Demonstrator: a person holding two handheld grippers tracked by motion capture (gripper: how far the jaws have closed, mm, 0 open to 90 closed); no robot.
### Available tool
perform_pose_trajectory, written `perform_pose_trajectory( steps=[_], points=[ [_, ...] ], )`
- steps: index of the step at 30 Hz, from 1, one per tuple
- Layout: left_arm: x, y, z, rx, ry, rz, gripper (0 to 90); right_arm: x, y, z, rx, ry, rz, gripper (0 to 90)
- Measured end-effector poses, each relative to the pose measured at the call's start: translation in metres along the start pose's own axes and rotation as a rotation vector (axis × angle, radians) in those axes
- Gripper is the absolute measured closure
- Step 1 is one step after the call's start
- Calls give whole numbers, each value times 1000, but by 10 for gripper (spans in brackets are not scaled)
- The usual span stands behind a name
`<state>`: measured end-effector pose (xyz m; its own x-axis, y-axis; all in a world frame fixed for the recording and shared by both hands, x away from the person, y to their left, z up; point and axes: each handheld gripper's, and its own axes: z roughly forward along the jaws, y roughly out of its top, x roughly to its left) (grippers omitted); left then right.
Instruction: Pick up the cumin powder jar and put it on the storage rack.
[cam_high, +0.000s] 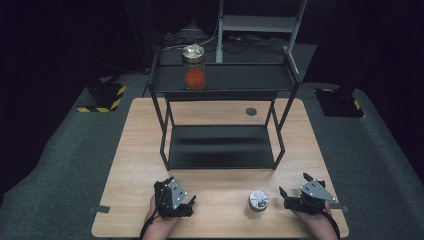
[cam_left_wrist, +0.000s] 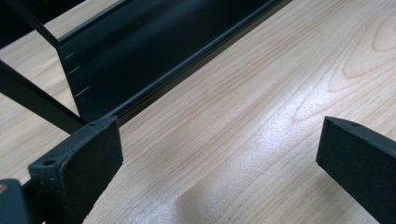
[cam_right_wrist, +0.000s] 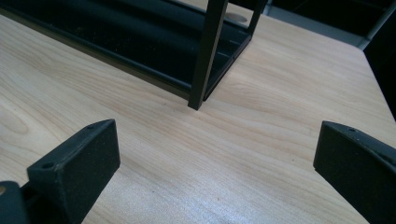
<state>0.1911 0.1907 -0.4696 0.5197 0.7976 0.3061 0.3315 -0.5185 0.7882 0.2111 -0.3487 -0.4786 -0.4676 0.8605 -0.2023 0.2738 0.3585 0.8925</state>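
Small silver-lidded jar (cam_high: 258, 200), upright, low in the frame right of centre, on the wooden tabletop, just left of the right gripper (cam_high: 295, 192), well apart from the left gripper (cam_high: 176, 196)

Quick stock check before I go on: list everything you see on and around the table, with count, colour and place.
Jar: 1, clear glass with red-orange contents and a metal lid, on the top shelf of the rack, left end.
Small metal can: 1, silver, on the table near the front edge, just left of the right gripper.
Rack: 1, black, two shelves, standing mid-table.
Table: 1, light wood.
Round mark: 1, grey, on the tabletop behind the rack.
Floor stands: 2, black with yellow-black stripes, left and right of the table.
Left gripper: 1, black, front left of the table, jaws open, holding nothing.
Right gripper: 1, black, front right, jaws open, holding nothing.
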Motion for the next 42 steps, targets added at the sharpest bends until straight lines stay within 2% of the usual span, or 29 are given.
perform_pose_trajectory(
  steps=[2, 5, 8, 11, 22, 27, 33, 42],
  points=[
    [-2, 1, -1, 12, 5, 10, 9, -1, -2, -1, -12, 9, 9, 0],
    [-2, -1, -2, -1, -3, 18, 9, -3, -1, -4, -20, 8, 20, 0],
    [5, 0, -1, 7, -26, -8, 9, -3, 2, -12, -56, 5, 14, 0],
    [7, -3, -2, -5, -25, -31, 9, -3, 6, -20, -91, 6, 32, 0],
    [6, -5, -5, -12, -24, -27, 9, 6, 21, -44, -191, 31, -2, 0],
    [7, -4, -4, -8, -27, -33, 9, 12, 26, -52, -222, 64, -16, 0],
    [6, -4, -4, -6, -27, -18, 9, 19, 33, -58, -240, 107, -16, 0],
    [10, -6, -4, -14, -39, -39, 9, 30, 38, -56, -248, 181, -16, 0]
  ],
)
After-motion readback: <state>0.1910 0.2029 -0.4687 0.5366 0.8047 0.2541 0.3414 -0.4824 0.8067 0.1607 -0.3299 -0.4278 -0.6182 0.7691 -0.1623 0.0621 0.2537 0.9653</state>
